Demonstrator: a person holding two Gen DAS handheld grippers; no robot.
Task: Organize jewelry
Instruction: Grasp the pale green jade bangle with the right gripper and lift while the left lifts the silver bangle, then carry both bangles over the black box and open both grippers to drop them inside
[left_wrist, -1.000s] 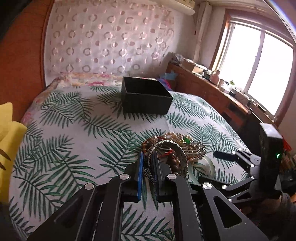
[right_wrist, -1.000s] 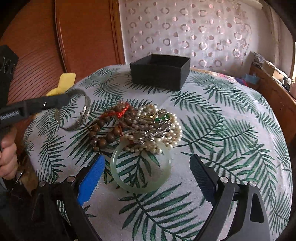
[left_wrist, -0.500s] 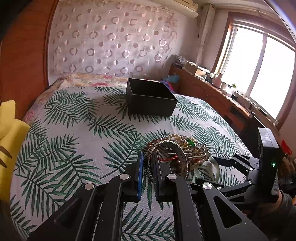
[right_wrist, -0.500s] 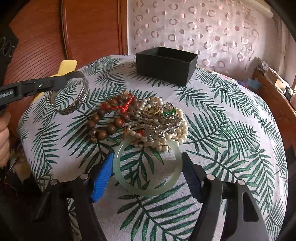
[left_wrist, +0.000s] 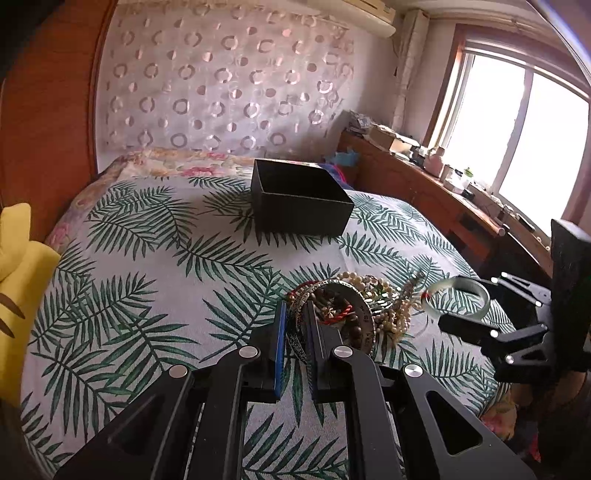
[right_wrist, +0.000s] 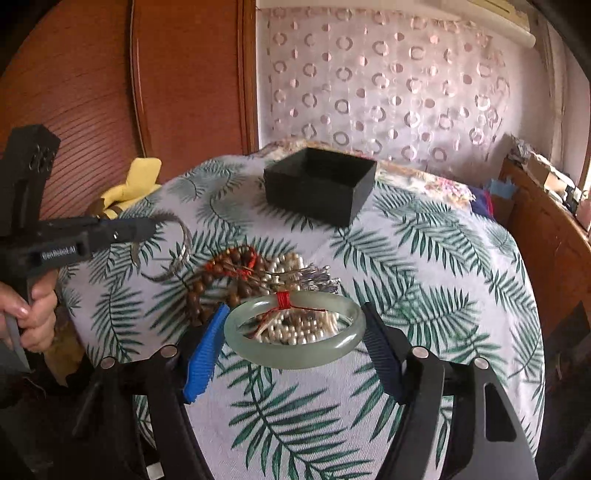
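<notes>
Jade bangle (right_wrist: 295, 338) lifted — box (right_wrist: 320, 184) empty

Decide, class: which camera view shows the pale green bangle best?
The right wrist view: the green bangle sits large and whole, gripped across its width by the right gripper. The left wrist view shows it small, blurred and partly hidden at the right edge.

Jewelry heap mid-table, box behind it

The box (right_wrist: 320, 184) stands on the far part of the tablecloth (right_wrist: 443, 288), well apart from the jewelry pile (right_wrist: 258, 273) in the middle. In the right wrist view, the jade bangle (right_wrist: 295, 332) sits between the right gripper (right_wrist: 293, 341) pads, before the pile. The metal bangle (left_wrist: 295, 332) hangs in the left gripper (left_wrist: 295, 345), left of the pile.
</notes>
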